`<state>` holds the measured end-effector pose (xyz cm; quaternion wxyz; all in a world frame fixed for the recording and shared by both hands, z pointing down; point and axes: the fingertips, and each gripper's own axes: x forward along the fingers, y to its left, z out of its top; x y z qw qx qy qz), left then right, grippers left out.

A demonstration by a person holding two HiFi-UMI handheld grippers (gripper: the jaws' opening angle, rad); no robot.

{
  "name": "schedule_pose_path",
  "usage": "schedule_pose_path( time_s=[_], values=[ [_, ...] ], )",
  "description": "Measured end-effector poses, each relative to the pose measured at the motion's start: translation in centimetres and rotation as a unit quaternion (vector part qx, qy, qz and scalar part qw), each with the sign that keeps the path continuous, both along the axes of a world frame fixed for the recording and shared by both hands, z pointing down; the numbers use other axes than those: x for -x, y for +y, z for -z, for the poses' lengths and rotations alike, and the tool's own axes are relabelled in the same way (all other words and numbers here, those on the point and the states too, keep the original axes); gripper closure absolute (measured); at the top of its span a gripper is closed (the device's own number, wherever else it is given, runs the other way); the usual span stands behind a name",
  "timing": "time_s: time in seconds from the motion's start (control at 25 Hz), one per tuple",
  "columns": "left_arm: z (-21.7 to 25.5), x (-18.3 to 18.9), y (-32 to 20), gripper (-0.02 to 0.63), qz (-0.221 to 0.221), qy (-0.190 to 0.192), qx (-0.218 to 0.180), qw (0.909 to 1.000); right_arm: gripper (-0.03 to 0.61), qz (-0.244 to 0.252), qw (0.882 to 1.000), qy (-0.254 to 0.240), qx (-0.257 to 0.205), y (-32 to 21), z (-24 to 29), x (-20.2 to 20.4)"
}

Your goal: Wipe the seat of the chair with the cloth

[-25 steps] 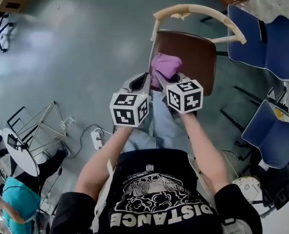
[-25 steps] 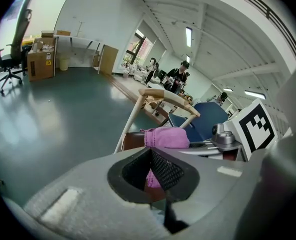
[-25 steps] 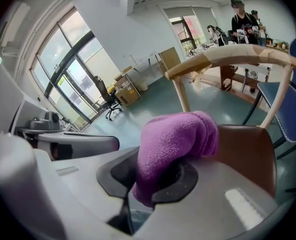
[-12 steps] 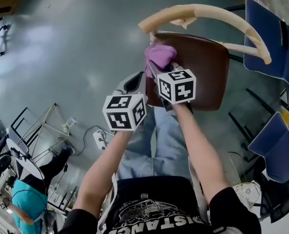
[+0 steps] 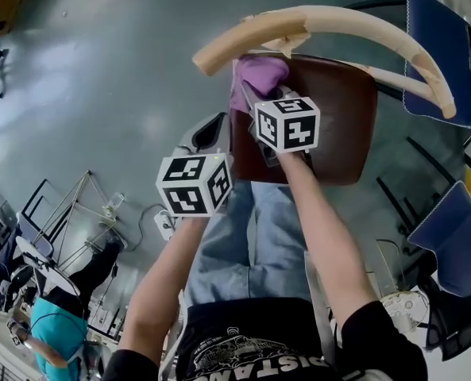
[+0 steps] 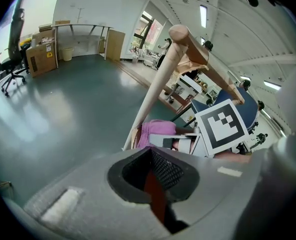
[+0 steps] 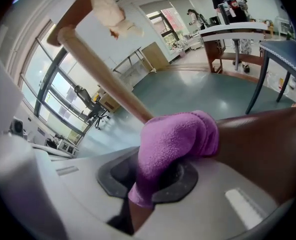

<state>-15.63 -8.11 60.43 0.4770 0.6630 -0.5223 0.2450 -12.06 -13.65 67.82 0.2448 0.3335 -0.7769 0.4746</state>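
Note:
A chair with a brown seat [image 5: 334,121] and a curved cream wooden backrest [image 5: 338,24] stands in front of me. My right gripper [image 5: 260,98] is shut on a bunched purple cloth [image 5: 256,76], pressing it on the seat's far left corner by the backrest's left post. In the right gripper view the cloth [image 7: 180,136] bulges out of my right gripper [image 7: 152,179] onto the seat [image 7: 267,149]. My left gripper [image 5: 211,132] hovers off the seat's left edge, over the floor, shut and holding nothing. In the left gripper view my left gripper [image 6: 152,184] faces the cloth [image 6: 157,130].
Two blue chairs [image 5: 449,46] [image 5: 449,236] stand close on the right. On the grey floor at left lie a white power strip [image 5: 164,225] with its cable and a wire frame [image 5: 68,205]. A person in teal [image 5: 44,332] is at the bottom left.
My right gripper has slid the cloth from mid-left of the seat towards its far left corner under the backrest. The left gripper stayed beside the seat's left edge.

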Motion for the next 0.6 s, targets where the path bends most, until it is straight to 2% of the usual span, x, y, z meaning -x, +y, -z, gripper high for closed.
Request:
schedule_pose_path(
  time_s=[0.36,0.6],
  values=[
    [-0.8,-4.2,-0.6,0.614,-0.043,0.005,0.011,0.999,0.514,-0.051,0.999,0.001,-0.001,-2.3,-0.3,-5.7],
    [-0.9,-7.0,-1.3,0.614,-0.07,0.006,0.01,0.9975,0.514,-0.1,0.995,0.017,-0.002,-3.1,-0.2,-11.6]
  ],
)
